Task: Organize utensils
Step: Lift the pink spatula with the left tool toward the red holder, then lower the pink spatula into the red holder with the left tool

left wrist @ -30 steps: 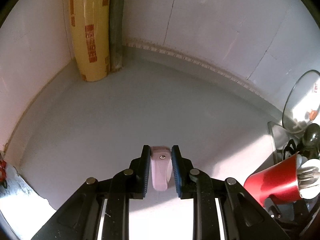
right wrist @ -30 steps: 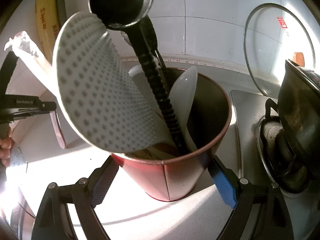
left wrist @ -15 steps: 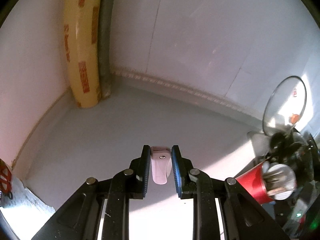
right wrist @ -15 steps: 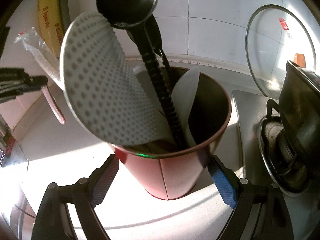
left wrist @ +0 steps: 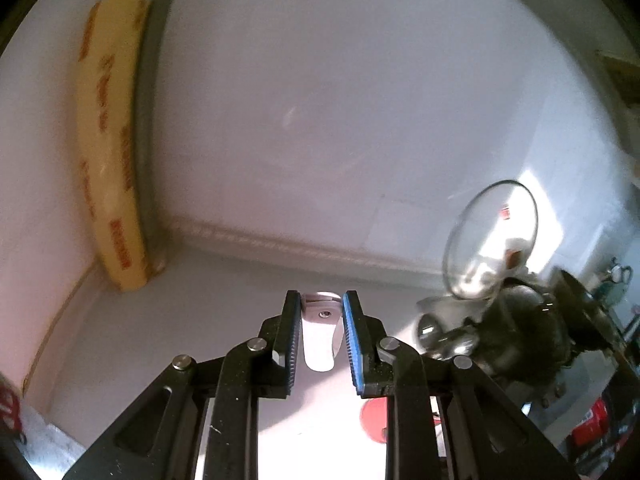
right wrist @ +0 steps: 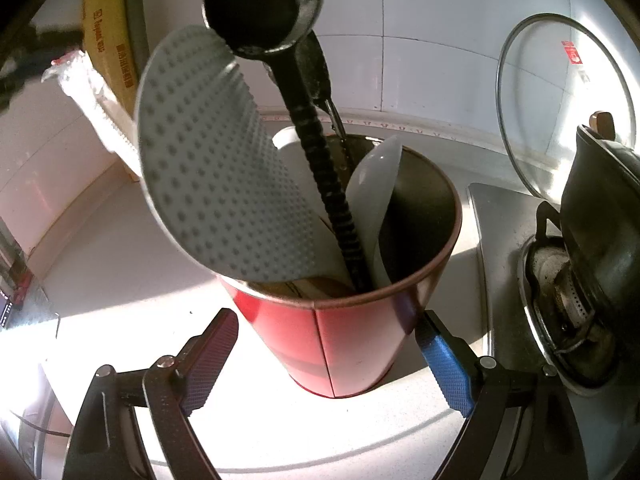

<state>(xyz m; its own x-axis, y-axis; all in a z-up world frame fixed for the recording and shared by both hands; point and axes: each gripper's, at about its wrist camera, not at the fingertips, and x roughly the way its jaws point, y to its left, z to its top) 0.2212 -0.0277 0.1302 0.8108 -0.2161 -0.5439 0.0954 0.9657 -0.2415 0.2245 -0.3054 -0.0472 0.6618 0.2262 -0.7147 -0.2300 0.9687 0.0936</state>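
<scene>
My left gripper (left wrist: 320, 340) is shut on the pale handle of a utensil (left wrist: 319, 336) and holds it high above the counter. In the right wrist view that utensil's plastic-wrapped end (right wrist: 86, 88) shows at upper left, beyond the red utensil cup (right wrist: 340, 340). My right gripper (right wrist: 324, 360) is open, its fingers on either side of the cup's base, not touching it. The cup holds a dotted grey rice paddle (right wrist: 224, 168), a black ladle (right wrist: 264, 4) and a white spoon (right wrist: 372, 200). The cup's red rim (left wrist: 372, 420) shows below my left gripper.
A yellow roll box (left wrist: 108, 176) leans in the wall corner. A glass lid (right wrist: 564, 112) leans on the tiled wall. A dark pot (right wrist: 600, 208) sits on the gas stove (right wrist: 512, 280) to the right. The white counter (right wrist: 120, 260) lies left of the cup.
My left gripper has risen and tilted up with the utensil, moving toward the cup, which now lies below it. My right gripper has stayed open around the cup.
</scene>
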